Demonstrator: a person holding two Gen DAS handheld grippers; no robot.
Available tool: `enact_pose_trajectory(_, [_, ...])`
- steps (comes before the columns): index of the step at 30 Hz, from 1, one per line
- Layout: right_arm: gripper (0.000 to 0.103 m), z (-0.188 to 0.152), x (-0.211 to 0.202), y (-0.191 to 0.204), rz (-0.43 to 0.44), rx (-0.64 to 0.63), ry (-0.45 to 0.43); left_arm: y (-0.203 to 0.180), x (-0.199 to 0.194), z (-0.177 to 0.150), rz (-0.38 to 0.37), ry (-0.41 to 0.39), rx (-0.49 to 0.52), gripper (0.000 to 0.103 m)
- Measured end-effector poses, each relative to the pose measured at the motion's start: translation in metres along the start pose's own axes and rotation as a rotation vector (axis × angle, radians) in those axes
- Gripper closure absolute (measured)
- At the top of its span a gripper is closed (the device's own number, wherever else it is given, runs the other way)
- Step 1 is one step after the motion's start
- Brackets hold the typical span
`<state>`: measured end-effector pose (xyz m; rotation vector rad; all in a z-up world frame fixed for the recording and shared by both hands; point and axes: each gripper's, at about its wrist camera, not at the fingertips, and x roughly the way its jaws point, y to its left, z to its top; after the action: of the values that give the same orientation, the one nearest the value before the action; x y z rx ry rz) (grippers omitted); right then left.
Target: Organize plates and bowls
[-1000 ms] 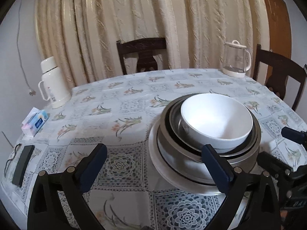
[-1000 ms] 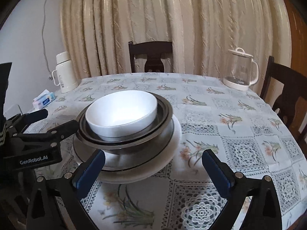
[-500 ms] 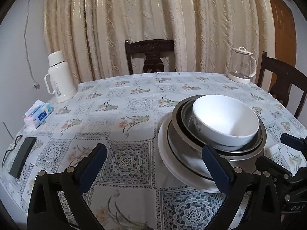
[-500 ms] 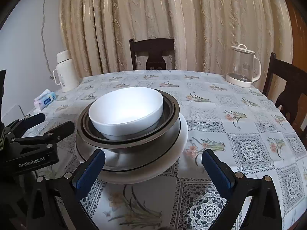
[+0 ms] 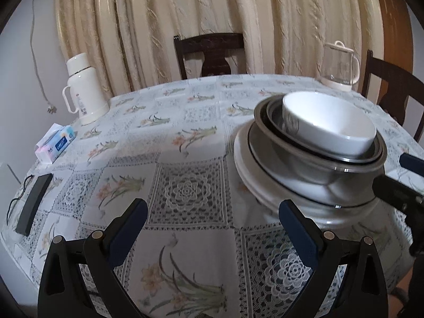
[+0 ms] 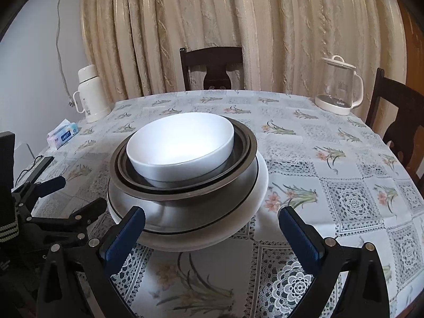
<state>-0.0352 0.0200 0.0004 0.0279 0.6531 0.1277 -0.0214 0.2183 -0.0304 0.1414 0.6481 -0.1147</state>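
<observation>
Stack: white bowl nested in metal bowls on plates, near the bench's front edge.
Claws: left claw and right claw both spread apart, empty.
Left: seemingly nothing.

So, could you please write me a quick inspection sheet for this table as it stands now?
Surface: round table under a floral lace-pattern cloth.
Job's things: one stack; white bowl nested in metal bowls, on white plates.
Clutter: white flask, tissue pack, glass kettle, black device.
Grippers: left claw open, empty, beside the stack; right claw open, empty, facing it.
Cables: cord with plug hanging on the wall; thin lead by the black device.
Surroundings: cream curtain, dark wooden chairs.
</observation>
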Motion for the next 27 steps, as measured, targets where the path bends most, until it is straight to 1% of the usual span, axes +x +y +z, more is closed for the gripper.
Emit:
enact_pose_trajectory(8, [0.0,-0.004,0.003,0.004,0.002,-0.006,0.019,-0.001,0.002,-0.003,-0.009,0.004,0.001,0.003])
enact_pose_trajectory(19, [0.0,-0.008,0.002,-0.003,0.013,0.024,0.021,-0.002,0.002,-0.004,-0.009,0.005,0.0,0.003])
enact_pose_trajectory(27, [0.0,-0.011,0.002,0.003,0.02,0.0,0.032,-0.002,0.002,-0.004,-0.009,0.004,0.001,0.003])
